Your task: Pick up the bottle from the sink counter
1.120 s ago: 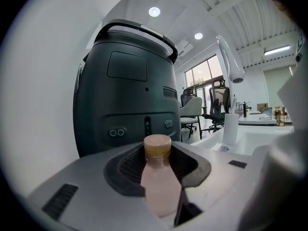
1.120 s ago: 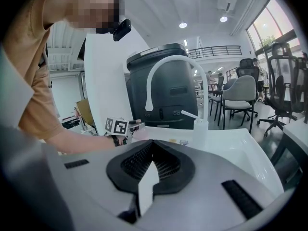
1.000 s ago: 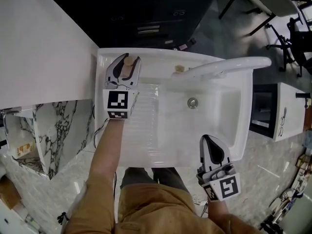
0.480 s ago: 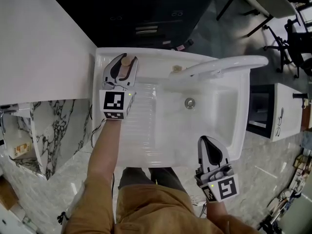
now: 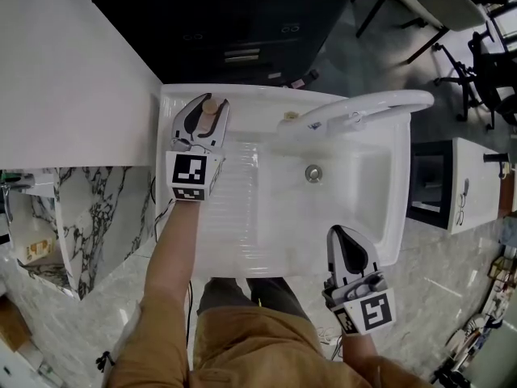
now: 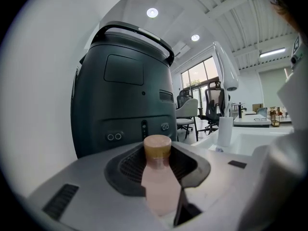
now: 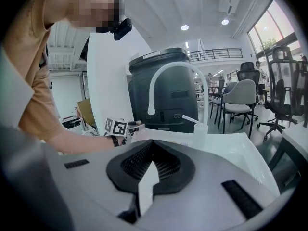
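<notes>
here left tool [image 5: 208, 103] grips bottle [image 6: 158, 184]; right tool [image 5: 342, 234] apparently closed

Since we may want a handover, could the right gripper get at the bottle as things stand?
Probably not cleanly: the left gripper clamps the bottle by its sides, leaving only the cap free, and the right gripper sits at the opposite, near corner of the sink.

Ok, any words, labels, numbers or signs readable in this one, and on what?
No text can be read.
Cubes on the left gripper and right gripper: square black-and-white markers, no letters.
On the bottle: no print shows.
Small mark on the faucet: too small to read.
</notes>
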The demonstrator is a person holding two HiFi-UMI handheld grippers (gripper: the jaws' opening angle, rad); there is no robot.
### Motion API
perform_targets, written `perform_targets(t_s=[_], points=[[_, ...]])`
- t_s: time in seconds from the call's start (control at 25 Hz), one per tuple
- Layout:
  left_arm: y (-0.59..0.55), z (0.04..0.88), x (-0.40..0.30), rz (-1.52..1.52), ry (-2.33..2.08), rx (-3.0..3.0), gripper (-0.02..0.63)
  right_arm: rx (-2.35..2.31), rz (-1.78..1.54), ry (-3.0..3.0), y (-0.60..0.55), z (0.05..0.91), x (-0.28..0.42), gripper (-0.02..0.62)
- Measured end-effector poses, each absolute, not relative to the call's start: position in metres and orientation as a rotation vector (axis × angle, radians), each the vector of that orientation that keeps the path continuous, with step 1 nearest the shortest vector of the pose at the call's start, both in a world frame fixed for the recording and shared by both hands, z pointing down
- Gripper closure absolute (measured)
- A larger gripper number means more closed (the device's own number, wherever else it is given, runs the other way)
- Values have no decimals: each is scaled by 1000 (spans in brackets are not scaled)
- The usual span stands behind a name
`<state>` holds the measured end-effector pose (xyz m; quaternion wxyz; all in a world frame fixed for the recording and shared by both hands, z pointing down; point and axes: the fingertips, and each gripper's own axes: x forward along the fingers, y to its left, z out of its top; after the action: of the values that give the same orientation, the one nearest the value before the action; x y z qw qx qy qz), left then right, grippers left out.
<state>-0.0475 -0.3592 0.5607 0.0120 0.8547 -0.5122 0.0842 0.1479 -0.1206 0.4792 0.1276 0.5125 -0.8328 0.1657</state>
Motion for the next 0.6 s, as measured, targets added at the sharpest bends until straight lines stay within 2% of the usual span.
perform_targets(t_s=[0.6], points=[[-327, 502, -40, 230, -1558, 2726, 476, 1515, 392, -2491, -116, 444, 139, 597]])
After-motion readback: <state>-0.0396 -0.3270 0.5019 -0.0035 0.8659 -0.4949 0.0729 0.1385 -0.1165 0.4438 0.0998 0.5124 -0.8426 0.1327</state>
